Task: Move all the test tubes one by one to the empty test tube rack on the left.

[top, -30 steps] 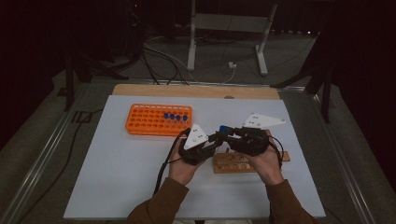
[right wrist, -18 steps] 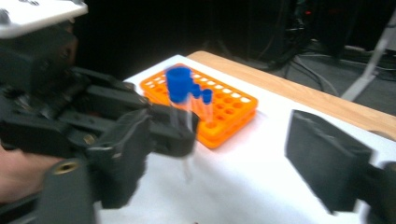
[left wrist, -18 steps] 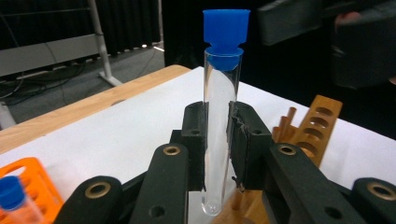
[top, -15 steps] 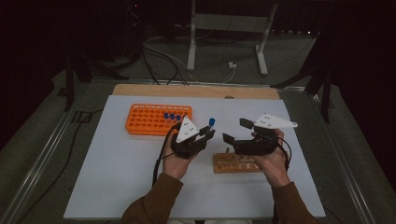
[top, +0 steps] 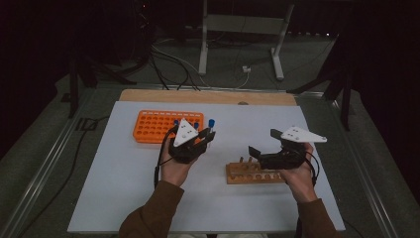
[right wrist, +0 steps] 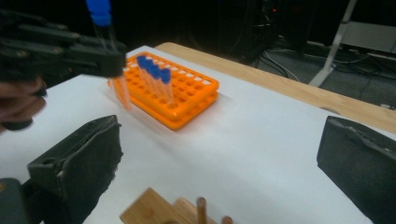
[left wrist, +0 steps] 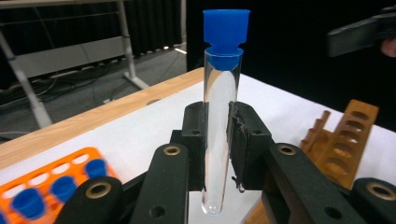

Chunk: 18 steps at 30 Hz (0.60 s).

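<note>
My left gripper (top: 205,139) is shut on a clear test tube (left wrist: 219,126) with a blue cap, held upright above the white mat. That tube (top: 210,128) hangs just right of the orange rack (top: 153,125), which holds several blue-capped tubes (right wrist: 154,77). My right gripper (top: 262,142) stands open with nothing between its fingers, hovering over the wooden rack (top: 250,173). In the right gripper view the jaws are spread wide, and the left gripper (right wrist: 60,49) with its tube (right wrist: 105,28) shows at the upper left.
A white mat (top: 114,183) covers the table, with a wooden strip (top: 208,96) along its far edge. Beyond the table stand a metal frame (top: 237,39) and loose cables (top: 168,64) on the floor.
The two grippers, close together a second ago, have drawn apart. The left one moved left toward the orange rack with the tube; the right one opened and moved right.
</note>
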{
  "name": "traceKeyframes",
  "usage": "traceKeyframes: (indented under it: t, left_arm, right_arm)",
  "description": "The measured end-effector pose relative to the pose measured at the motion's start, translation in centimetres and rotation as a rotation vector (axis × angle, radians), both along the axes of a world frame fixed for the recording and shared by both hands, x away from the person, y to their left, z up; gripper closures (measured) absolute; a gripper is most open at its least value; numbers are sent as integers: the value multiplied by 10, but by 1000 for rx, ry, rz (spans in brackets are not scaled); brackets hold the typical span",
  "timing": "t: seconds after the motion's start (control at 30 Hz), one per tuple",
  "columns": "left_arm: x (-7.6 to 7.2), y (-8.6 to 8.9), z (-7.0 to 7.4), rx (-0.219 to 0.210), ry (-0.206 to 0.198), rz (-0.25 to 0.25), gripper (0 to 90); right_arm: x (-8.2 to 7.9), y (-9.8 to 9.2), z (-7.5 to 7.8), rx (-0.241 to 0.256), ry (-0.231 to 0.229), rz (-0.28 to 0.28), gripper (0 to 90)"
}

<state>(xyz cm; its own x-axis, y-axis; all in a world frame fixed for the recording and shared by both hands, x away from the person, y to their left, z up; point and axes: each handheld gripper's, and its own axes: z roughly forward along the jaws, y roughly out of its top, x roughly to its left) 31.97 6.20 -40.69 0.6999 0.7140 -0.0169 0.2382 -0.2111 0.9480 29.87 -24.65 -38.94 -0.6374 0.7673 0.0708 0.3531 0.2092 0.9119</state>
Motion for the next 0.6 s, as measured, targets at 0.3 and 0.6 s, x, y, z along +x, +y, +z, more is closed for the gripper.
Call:
traceKeyframes:
  t: [0.3, 0.6]
  left_arm:
    - [5, 20, 3, -14, -4, 50, 783]
    - [9, 32, 4, -29, -9, 79, 782]
  right_arm:
    - [-7, -17, -9, 6, 9, -29, 0]
    - [-10, -26, -19, 24, 24, -39, 0]
